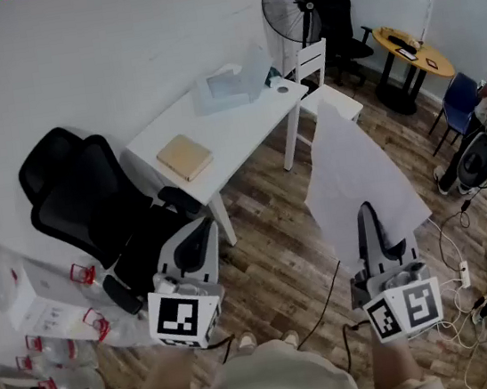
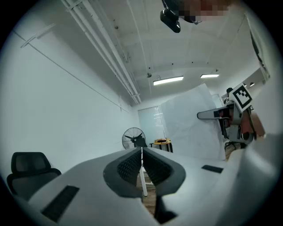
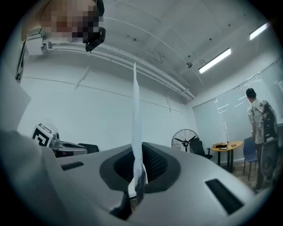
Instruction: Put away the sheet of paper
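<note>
A white sheet of paper (image 1: 357,173) hangs over the wooden floor, and my right gripper (image 1: 368,215) is shut on its near edge. In the right gripper view the paper (image 3: 135,114) stands edge-on and rises from between the pads of the right gripper (image 3: 138,155). My left gripper (image 1: 197,233) is low at the left beside the black chair. Its jaws are shut with nothing between them, as the left gripper view shows for the left gripper (image 2: 142,155). That view also holds the paper (image 2: 190,123) and the right gripper (image 2: 213,115) at the right.
A white table (image 1: 244,131) stands ahead with a tan box (image 1: 184,157) and a clear container (image 1: 228,85) on it. A black office chair (image 1: 92,201) is at the left, a white chair (image 1: 324,74) and a fan (image 1: 299,1) behind. Cables (image 1: 455,263) lie at the right.
</note>
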The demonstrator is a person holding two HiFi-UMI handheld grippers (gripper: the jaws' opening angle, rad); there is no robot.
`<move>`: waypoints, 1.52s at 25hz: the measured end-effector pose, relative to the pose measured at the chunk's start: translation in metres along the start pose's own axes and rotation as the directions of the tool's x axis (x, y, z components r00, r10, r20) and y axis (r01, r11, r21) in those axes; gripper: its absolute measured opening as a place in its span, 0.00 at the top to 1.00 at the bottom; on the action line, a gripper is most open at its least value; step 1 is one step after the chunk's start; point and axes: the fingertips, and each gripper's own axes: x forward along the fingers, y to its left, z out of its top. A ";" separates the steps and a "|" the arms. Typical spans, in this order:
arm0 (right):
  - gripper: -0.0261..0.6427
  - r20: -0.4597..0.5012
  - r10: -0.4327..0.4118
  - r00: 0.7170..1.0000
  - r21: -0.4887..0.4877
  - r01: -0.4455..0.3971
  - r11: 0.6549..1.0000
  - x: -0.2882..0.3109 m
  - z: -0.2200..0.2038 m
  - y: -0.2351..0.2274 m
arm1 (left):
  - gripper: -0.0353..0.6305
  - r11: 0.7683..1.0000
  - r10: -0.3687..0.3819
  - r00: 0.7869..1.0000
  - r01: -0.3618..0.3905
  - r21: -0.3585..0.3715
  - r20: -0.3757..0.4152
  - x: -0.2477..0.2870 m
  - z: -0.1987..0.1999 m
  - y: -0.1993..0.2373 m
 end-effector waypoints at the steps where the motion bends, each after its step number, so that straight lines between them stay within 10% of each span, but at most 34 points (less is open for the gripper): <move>1: 0.93 0.002 -0.005 1.000 0.005 0.005 1.000 0.000 0.000 -0.002 | 0.91 1.000 0.002 1.000 -0.002 0.000 -0.004 0.000 -0.001 0.000; 38: 0.93 -0.010 0.065 0.998 0.047 -0.065 0.997 -0.035 -0.025 -0.065 | 0.91 0.997 0.027 1.000 -0.027 0.068 0.004 0.026 0.000 -0.074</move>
